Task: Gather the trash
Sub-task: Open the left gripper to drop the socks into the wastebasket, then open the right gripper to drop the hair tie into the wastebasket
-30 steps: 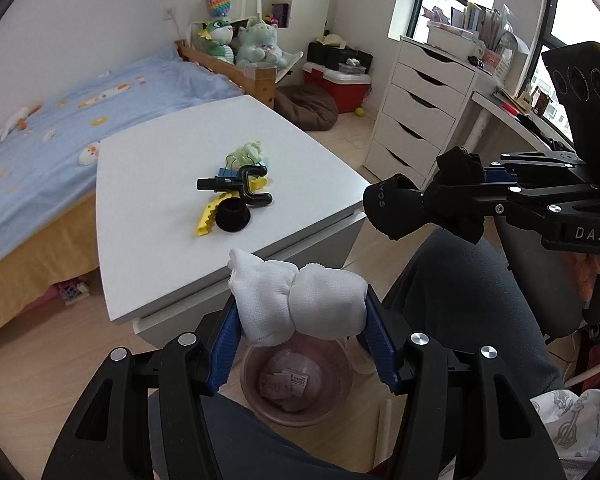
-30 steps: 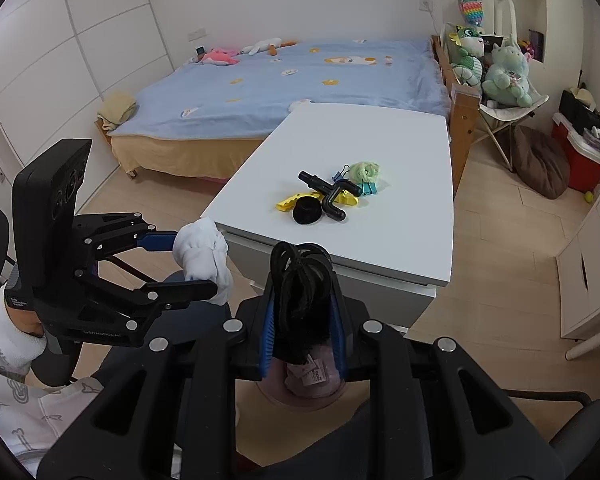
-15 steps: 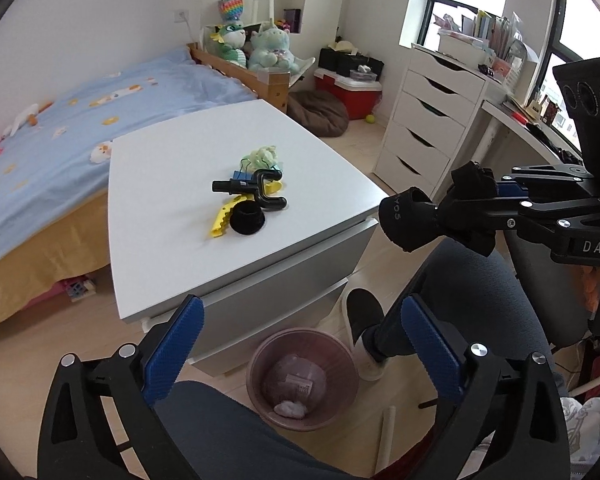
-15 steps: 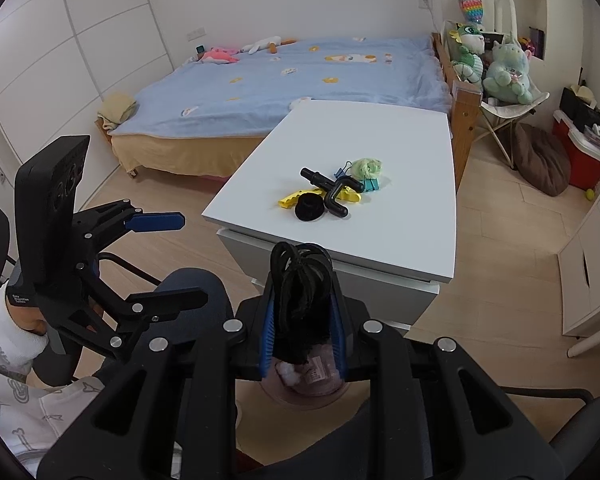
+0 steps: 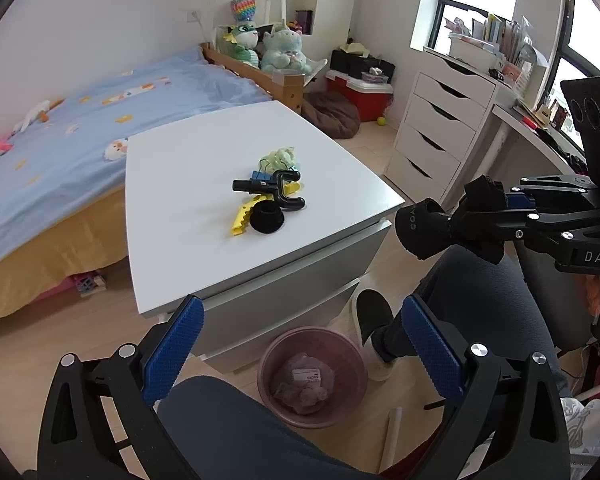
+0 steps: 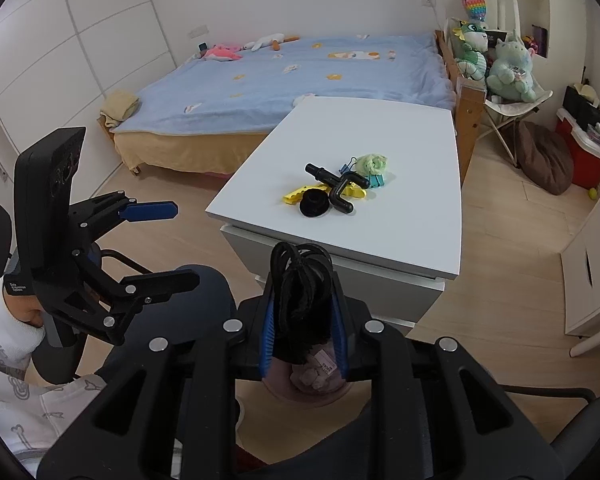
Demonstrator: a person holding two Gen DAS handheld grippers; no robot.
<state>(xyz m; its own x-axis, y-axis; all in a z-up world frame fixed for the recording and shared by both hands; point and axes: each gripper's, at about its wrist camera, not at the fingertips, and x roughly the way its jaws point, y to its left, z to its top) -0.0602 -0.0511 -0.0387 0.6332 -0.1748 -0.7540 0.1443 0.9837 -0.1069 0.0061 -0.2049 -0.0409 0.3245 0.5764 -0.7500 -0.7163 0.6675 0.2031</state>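
Observation:
My left gripper [image 5: 300,312] is open wide and empty, hanging over the pink trash bin [image 5: 314,329] on the floor in front of the white table [image 5: 180,180]. Crumpled wads [image 5: 304,394] and a labelled scrap lie in the bin. My right gripper [image 6: 304,292] is shut on a black sock [image 6: 300,288], held above the same bin [image 6: 300,390]. From the left wrist view the sock [image 5: 424,228] sticks out of the right gripper [image 5: 460,216]. A small pile [image 5: 268,196] lies on the table: a black tube, a black cap, a yellow clip, a blue clip and a green wad.
A person's knees [image 5: 480,300] and a foot [image 5: 374,320] are close to the bin. A bed [image 6: 280,80] stands behind the table and a white drawer chest [image 5: 440,132] to the right, with bare wooden floor [image 6: 500,240] around them.
My left gripper opened and let go of the white wad, which fell into the bin. The right gripper kept still with the black sock in it.

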